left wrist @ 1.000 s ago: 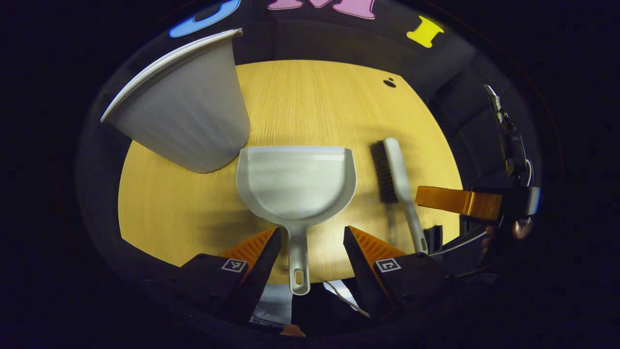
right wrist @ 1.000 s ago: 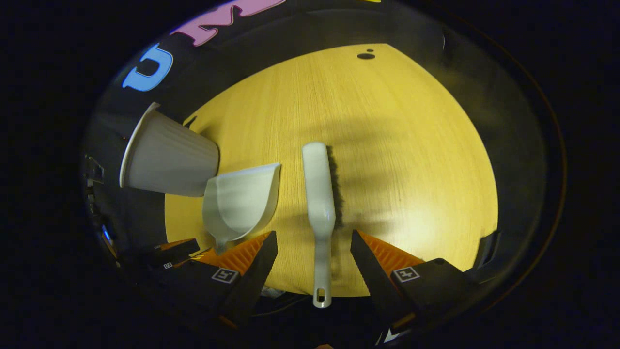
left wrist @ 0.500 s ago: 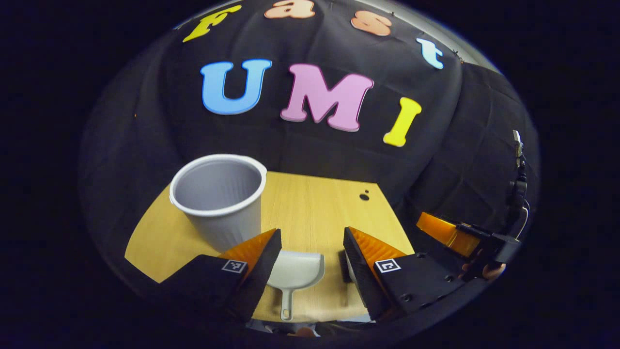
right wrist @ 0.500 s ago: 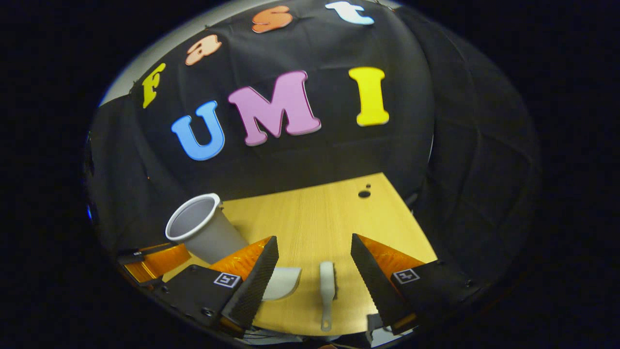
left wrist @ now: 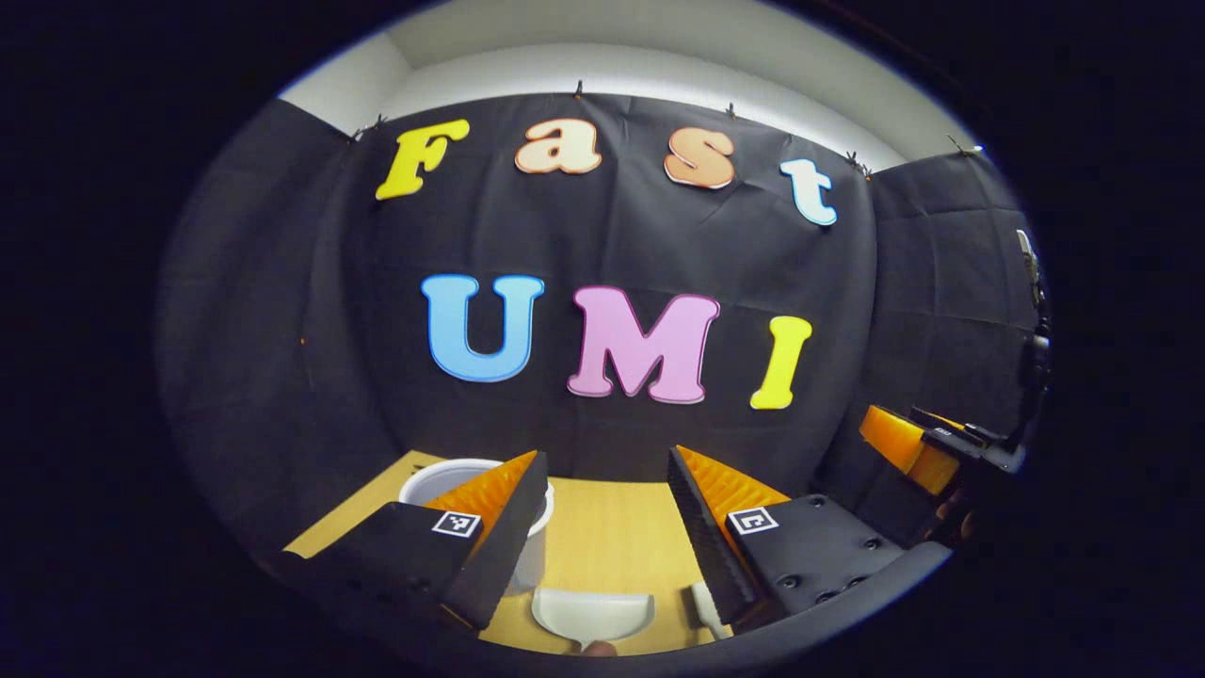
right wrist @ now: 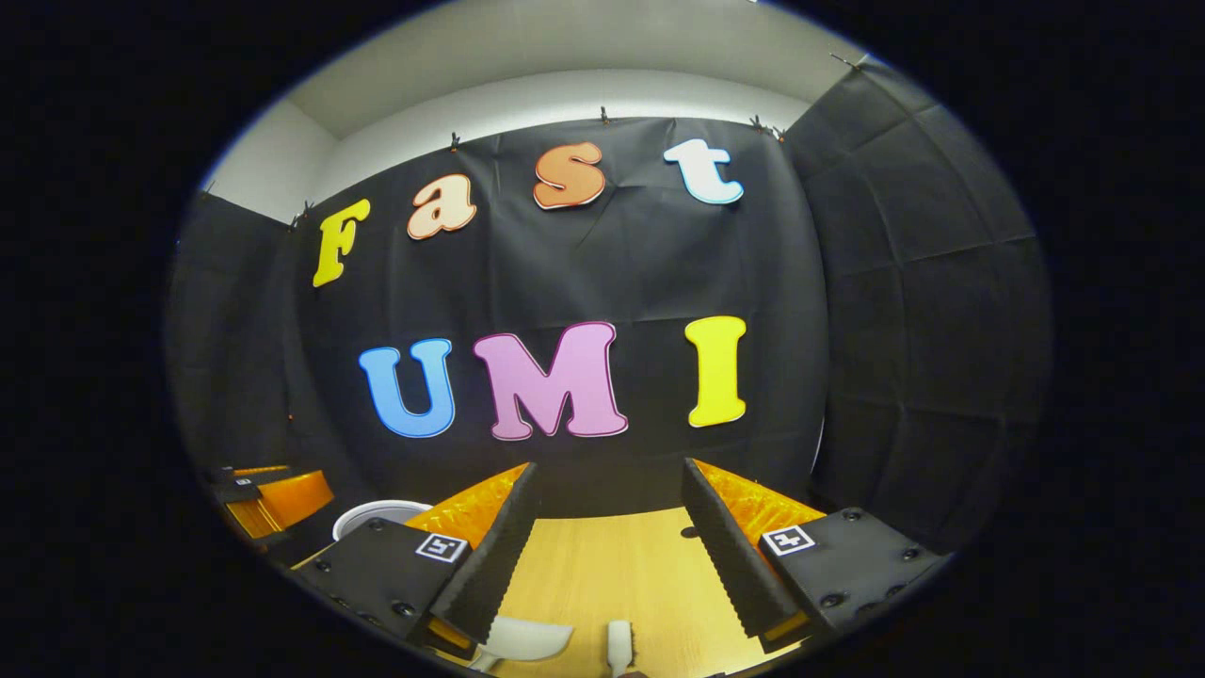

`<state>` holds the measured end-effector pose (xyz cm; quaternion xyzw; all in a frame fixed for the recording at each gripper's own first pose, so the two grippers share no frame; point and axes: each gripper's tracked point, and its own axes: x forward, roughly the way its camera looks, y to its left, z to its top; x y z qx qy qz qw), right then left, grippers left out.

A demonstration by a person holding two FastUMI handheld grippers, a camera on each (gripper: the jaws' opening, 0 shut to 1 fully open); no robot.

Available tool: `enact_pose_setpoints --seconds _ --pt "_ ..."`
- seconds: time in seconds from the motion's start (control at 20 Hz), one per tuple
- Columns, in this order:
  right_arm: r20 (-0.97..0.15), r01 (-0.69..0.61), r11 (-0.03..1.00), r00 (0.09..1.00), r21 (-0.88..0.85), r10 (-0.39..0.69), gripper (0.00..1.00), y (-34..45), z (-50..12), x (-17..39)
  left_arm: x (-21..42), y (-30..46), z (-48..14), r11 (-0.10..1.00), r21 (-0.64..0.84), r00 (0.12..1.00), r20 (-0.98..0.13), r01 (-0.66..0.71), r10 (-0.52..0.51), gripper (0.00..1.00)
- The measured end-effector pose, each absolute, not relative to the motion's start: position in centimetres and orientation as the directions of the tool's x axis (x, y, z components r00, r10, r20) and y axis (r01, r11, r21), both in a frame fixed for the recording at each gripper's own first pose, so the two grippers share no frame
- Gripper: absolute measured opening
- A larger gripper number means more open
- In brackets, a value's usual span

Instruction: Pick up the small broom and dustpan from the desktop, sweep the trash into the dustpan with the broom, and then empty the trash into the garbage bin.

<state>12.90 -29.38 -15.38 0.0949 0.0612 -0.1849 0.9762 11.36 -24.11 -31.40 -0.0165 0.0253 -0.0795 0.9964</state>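
Note:
The white dustpan (left wrist: 593,614) lies on the wooden desktop (left wrist: 607,541) at the bottom of the left gripper view, below my left gripper (left wrist: 604,461), which is open and holds nothing. The white broom (left wrist: 704,603) peeks out beside its right finger. In the right gripper view the broom (right wrist: 618,646) lies at the bottom edge under my open, empty right gripper (right wrist: 609,471), with the dustpan (right wrist: 523,640) to its left. The white garbage bin (left wrist: 435,478) stands upright behind the left finger; its rim (right wrist: 377,514) also shows at lower left.
The other gripper's orange finger (left wrist: 906,443) hangs off the table's right side, and in the right gripper view the left gripper (right wrist: 278,494) shows at far left. A small dark spot (right wrist: 688,533) lies on the far desktop (right wrist: 612,574). The black wall stands close behind.
Both views have swung up from looking down on the desktop to facing the wall. The dustpan, broom and bin have slid to the bottom edges. Both grippers stay open.

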Motion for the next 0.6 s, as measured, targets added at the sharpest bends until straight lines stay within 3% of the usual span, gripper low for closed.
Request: enact_pose_setpoints --seconds 0.15,0.6 --pt "-0.062 0.369 0.919 0.929 0.136 -0.364 0.97 -29.3 -13.4 12.6 10.0 -23.6 -29.1 0.984 -0.012 0.982 0.077 0.176 -0.174 0.76" --pt "-0.075 0.384 0.917 0.923 0.108 -0.378 0.97 -28.1 -14.0 11.6 11.3 -24.2 -31.0 0.977 -0.046 0.978 0.017 0.207 -0.206 0.76"
